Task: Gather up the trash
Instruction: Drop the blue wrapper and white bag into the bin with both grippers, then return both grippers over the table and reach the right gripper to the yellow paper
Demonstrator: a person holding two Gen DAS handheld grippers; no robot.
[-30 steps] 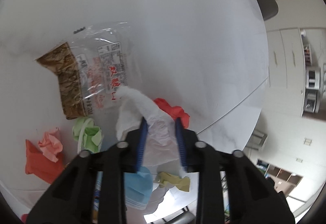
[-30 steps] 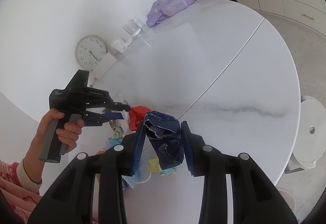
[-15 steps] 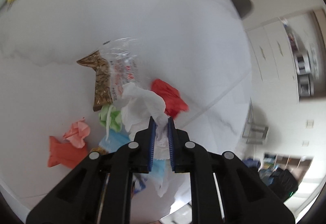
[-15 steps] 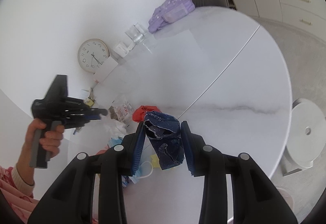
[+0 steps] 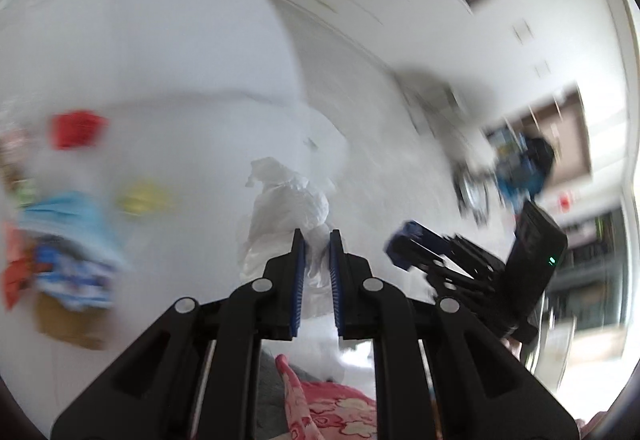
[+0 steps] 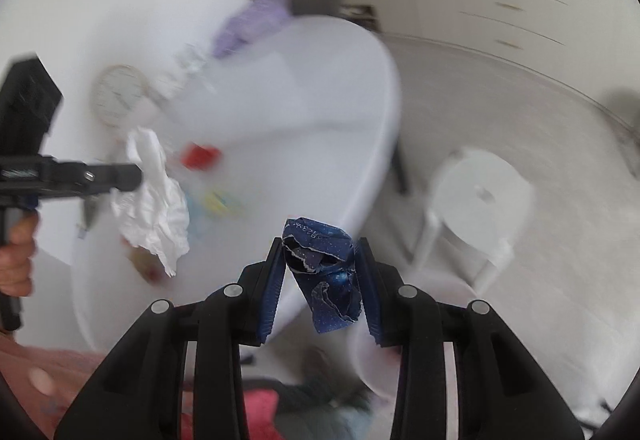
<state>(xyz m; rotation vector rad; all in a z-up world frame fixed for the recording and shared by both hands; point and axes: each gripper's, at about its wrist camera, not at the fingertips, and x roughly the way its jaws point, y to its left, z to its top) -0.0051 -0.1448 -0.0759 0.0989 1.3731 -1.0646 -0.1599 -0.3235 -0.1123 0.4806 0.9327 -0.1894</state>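
Note:
My left gripper is shut on a crumpled white tissue, lifted off the round white table near its edge. From the right wrist view that same tissue hangs from the left gripper at the left. My right gripper is shut on a crumpled dark blue wrapper, held past the table edge above the floor. The left wrist view shows the right gripper with the blue wrapper at the right. Both views are blurred by motion.
Blurred scraps lie on the table: a red one, a yellow one, a blue mask and packets. A white stool stands on the floor right of the table. A purple bag and a clock sit at the far side.
The left gripper closed on the white tissue, lifted it off the table and swung with a roll toward the table edge. The right gripper carried the blue wrapper out past the edge.

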